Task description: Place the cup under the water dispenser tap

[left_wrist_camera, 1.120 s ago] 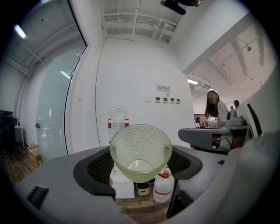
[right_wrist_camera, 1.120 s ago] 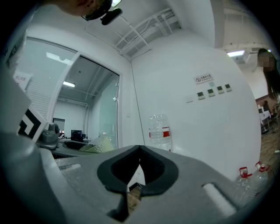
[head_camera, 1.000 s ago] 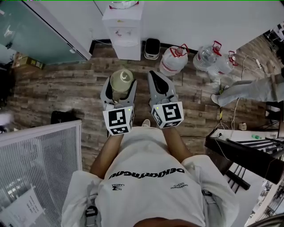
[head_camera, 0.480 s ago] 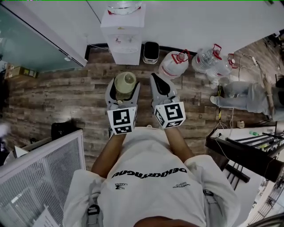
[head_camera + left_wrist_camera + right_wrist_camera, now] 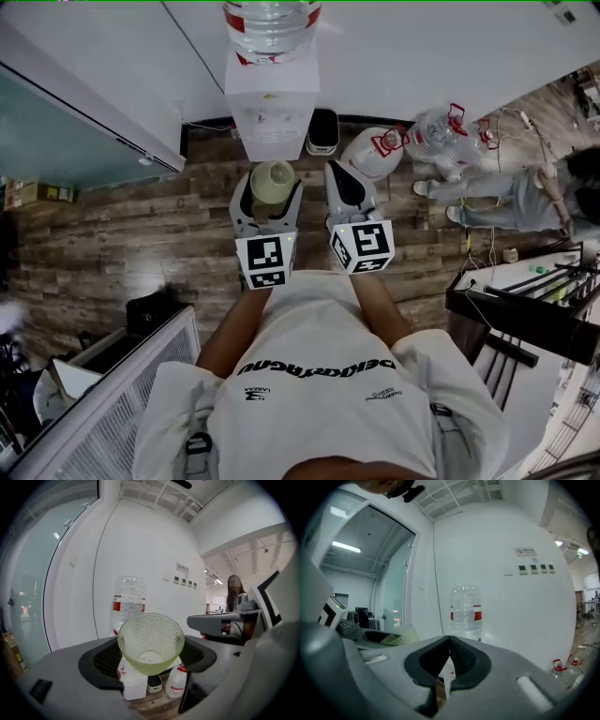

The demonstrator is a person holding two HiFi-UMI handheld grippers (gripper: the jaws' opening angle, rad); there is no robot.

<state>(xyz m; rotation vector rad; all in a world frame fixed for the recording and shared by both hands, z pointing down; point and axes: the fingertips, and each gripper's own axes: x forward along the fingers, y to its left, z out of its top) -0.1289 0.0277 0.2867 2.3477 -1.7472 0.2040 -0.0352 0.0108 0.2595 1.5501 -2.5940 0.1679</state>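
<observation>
Left gripper point(image 5: 269, 192) pinches the cup point(image 5: 150, 641), right gripper point(image 5: 343, 178) pressed shut & empty; approx. halfway, w/ dispenser point(image 5: 272, 112) near ahead, placing under its outlet left.

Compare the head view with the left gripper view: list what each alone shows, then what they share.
Head view only: the person's white T-shirt, the marker cubes on both claws, and a white mesh panel at lower left.
Left gripper view only: the dimpled texture of the cup and the row of wall switches.
Both: the cup held in the left claw, the right claw beside it, the water dispenser with its bottle, and a spare jug on the floor.
</observation>
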